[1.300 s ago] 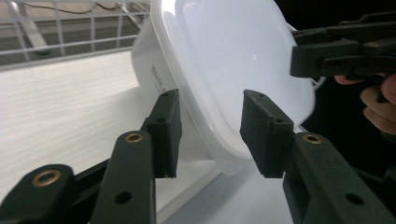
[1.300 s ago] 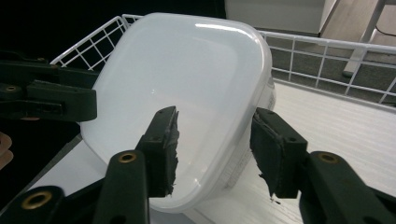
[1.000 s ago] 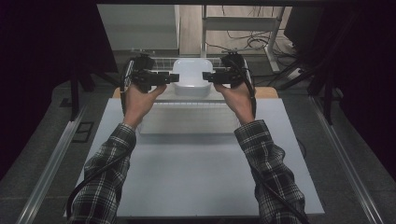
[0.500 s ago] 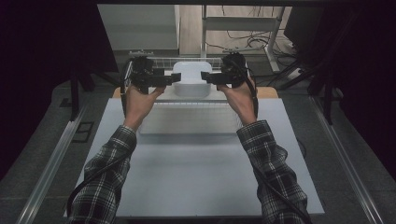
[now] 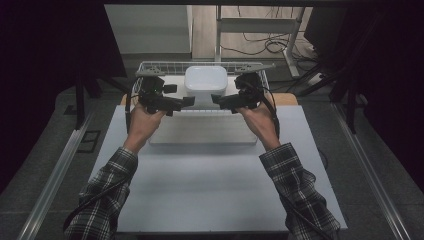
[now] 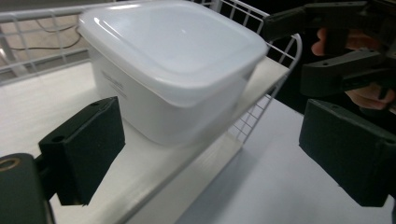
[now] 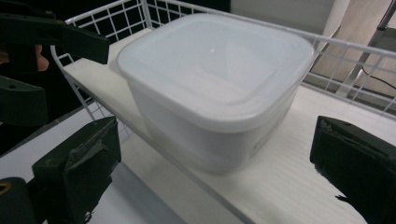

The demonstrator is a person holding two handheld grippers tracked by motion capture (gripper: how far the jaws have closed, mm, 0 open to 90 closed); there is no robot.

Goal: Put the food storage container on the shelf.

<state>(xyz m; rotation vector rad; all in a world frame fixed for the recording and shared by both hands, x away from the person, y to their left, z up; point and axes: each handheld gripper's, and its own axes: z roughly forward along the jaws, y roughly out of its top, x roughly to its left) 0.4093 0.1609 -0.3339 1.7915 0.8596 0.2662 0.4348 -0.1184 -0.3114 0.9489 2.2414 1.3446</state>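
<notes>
A white lidded plastic container (image 5: 206, 85) stands on the white board inside a wire basket (image 5: 150, 65) at the far end of the table. My left gripper (image 5: 184, 103) is at its near left corner and my right gripper (image 5: 220, 101) at its near right corner, tips pointing inward. The left gripper (image 6: 215, 158) is open, and the container (image 6: 173, 60) sits just beyond its pads, apart from them. The right gripper (image 7: 217, 168) is open as well, with the container (image 7: 215, 79) a little ahead. Nothing lies between either pair of jaws.
A low white tray or board (image 5: 200, 132) lies on the white table (image 5: 210, 200) just in front of the basket. The basket's wire wall (image 6: 261, 116) rises beside the container. Metal rails run along both table sides, with cables and frames behind.
Both grippers have drawn back toward the person from the container's sides. The container looks slightly lower in the basket than a second ago.
</notes>
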